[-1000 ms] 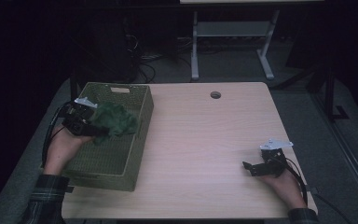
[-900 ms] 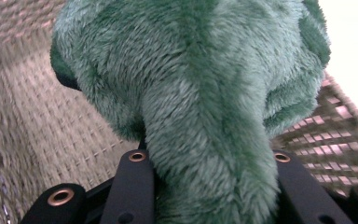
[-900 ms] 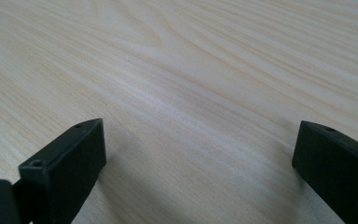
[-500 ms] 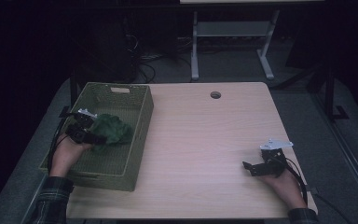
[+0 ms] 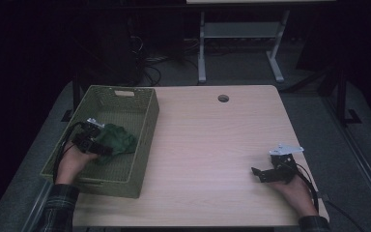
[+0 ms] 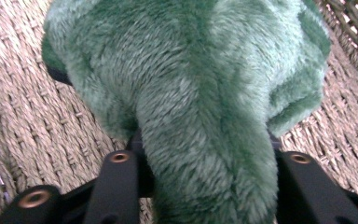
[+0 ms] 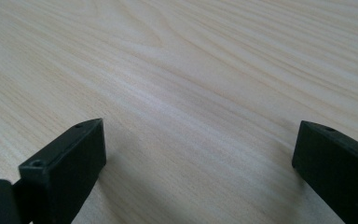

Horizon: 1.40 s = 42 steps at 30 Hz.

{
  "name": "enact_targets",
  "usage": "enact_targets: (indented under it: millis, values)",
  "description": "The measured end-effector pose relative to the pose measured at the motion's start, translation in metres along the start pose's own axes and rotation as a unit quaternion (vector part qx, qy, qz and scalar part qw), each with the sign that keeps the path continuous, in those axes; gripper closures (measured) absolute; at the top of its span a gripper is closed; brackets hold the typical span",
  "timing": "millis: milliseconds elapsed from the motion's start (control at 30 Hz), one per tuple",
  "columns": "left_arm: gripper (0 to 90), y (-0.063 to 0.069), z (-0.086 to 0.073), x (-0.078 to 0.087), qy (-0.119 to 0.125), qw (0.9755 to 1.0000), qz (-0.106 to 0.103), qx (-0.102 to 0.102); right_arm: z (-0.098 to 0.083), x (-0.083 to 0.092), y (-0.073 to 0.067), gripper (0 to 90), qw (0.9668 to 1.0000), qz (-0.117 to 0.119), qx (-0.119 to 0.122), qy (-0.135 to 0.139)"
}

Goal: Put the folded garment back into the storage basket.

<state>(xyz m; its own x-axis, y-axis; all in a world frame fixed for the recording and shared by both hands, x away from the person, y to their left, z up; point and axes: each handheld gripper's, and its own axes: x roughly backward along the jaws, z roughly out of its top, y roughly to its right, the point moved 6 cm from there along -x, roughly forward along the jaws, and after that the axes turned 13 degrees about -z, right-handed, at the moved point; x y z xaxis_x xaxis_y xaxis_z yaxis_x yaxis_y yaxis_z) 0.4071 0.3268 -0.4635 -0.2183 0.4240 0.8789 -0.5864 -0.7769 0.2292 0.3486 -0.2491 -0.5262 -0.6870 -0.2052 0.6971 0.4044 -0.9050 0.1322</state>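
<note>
A green fluffy cloth (image 5: 119,139) lies low inside the olive woven basket (image 5: 147,123) at the table's left. My left gripper (image 5: 102,148) is down in the basket, shut on the cloth. In the left gripper view the green cloth (image 6: 191,88) bulges out between my two black jaws, with the left gripper (image 6: 205,172) just above the basket's woven floor (image 6: 37,116). My right gripper (image 5: 260,173) rests on the table near the front right edge. In the right gripper view the right gripper (image 7: 198,144) is open, with bare wood between its jaws.
The light wooden table (image 5: 212,140) has a round cable hole (image 5: 223,98) at the back. A white metal frame (image 5: 236,34) stands on the dark floor behind. Cables (image 5: 63,150) trail from the left gripper over the basket's left rim.
My left gripper has sunk down and to the left with the green cloth, from above the basket's rim to its floor. The right gripper has stayed put.
</note>
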Motion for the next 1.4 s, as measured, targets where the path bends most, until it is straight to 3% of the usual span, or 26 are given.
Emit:
enact_targets:
  millis: [100, 333, 533, 800, 1033, 1200, 1367, 1400]
  values:
    - [40.5, -0.002, -0.001, 0.000, 0.001, 1.0000, 0.002, 0.006, 0.000, 0.000, 0.000, 2.3, 1.0000, 0.000, 0.000, 0.000]
    - [16.2, -0.004, 0.000, -0.002, 0.006, 0.9998, 0.015, -0.007, 0.000, 0.000, 0.000, 2.3, 1.0000, 0.000, 0.000, 0.000]
    - [14.7, -0.003, 0.003, 0.004, 0.026, 0.9995, 0.015, -0.009, 0.000, 0.000, 0.000, 2.3, 1.0000, 0.000, -0.001, 0.000]
    - [14.7, 0.009, 0.014, 0.027, 0.061, 0.9979, 0.012, -0.020, 0.000, 0.000, 0.000, 2.3, 1.0000, 0.000, 0.000, 0.000]
    - [15.0, 0.037, 0.037, 0.047, 0.098, 0.9945, 0.000, -0.038, 0.000, 0.000, 0.000, 2.3, 1.0000, 0.000, 0.000, 0.000]
    - [15.0, 0.054, 0.050, 0.050, 0.110, 0.9926, -0.014, -0.050, 0.000, 0.000, 0.000, 2.3, 1.0000, 0.000, 0.000, 0.000]
    - [15.1, 0.086, 0.070, 0.049, 0.129, 0.9881, -0.034, -0.077, 0.000, 0.000, 0.000, 2.3, 1.0000, 0.000, -0.001, 0.000]
    - [15.1, 0.086, 0.070, 0.049, 0.129, 0.9881, -0.034, -0.077, 0.000, 0.000, 0.000, 2.3, 1.0000, 0.000, -0.001, 0.000]
